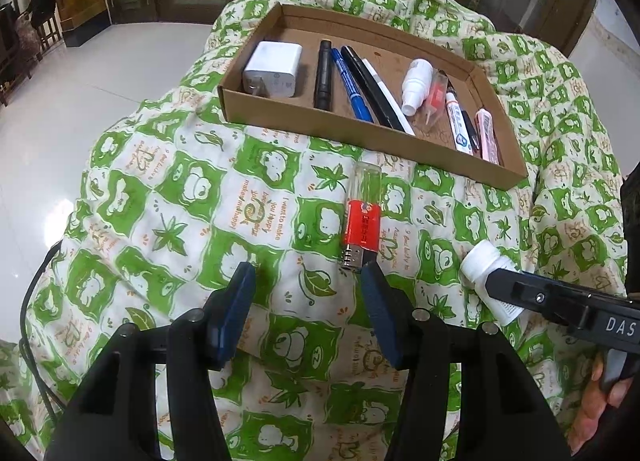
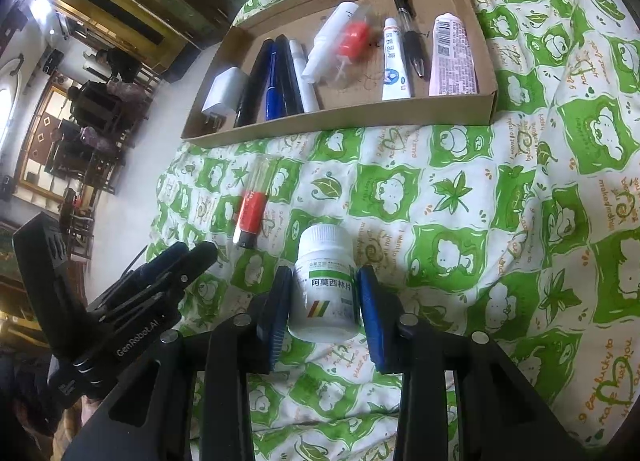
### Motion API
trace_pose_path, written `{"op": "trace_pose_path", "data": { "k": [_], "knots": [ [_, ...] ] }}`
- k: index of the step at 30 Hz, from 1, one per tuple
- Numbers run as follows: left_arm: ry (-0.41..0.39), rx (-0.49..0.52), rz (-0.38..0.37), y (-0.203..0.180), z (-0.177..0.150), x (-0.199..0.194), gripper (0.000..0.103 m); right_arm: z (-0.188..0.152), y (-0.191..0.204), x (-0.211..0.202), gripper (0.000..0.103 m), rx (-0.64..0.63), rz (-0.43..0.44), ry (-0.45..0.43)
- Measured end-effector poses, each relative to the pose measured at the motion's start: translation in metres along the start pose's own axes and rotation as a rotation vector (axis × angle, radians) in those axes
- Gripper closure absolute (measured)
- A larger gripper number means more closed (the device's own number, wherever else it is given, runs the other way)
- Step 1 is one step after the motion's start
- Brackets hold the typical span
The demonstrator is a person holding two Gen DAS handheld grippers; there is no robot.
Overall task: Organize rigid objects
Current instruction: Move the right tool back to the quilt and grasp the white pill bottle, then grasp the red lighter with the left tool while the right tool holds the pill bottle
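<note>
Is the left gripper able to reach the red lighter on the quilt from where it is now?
Probably yes. The left gripper is open and holds nothing, and the red lighter lies just beyond its right finger on the quilt, with nothing between. The right gripper, busy with the white bottle, stays off to the side.

The quilt (image 2: 460,189) is white with green checks, cartoon figures, leaves and orange lettering. The cardboard tray (image 2: 340,121) is plain brown. In it lie a white charger (image 1: 274,69), black and blue pens (image 1: 352,81), a white spray bottle (image 1: 416,85) and a pink tube (image 2: 454,57). The lighter (image 1: 362,221) is clear with a red band. The pill bottle (image 2: 326,285) is white with a green-striped label. The claw pads (image 2: 276,317) are dark blue.
</note>
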State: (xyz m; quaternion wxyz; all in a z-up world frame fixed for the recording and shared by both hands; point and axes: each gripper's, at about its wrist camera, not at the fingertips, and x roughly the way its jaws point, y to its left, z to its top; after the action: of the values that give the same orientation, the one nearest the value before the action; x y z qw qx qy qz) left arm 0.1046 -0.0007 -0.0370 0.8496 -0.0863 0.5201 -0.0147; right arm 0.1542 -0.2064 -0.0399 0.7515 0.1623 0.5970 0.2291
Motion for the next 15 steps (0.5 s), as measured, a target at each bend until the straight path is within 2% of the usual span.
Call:
{"op": "trace_pose_path", "data": {
  "k": [4, 11, 15],
  "knots": [
    [0.018, 0.035, -0.001, -0.009, 0.001, 0.004, 0.049, 0.001, -0.002, 0.0, 0.073, 0.01, 0.008, 0.002],
    [0.032, 0.158, 0.011, -0.037, 0.008, 0.015, 0.05, 0.002, -0.009, 0.001, 0.073, 0.03, 0.009, 0.019],
    [0.045, 0.175, -0.003, -0.048, 0.017, 0.021, 0.05, 0.002, -0.011, 0.001, 0.073, 0.035, 0.006, 0.021]
  ]
}}
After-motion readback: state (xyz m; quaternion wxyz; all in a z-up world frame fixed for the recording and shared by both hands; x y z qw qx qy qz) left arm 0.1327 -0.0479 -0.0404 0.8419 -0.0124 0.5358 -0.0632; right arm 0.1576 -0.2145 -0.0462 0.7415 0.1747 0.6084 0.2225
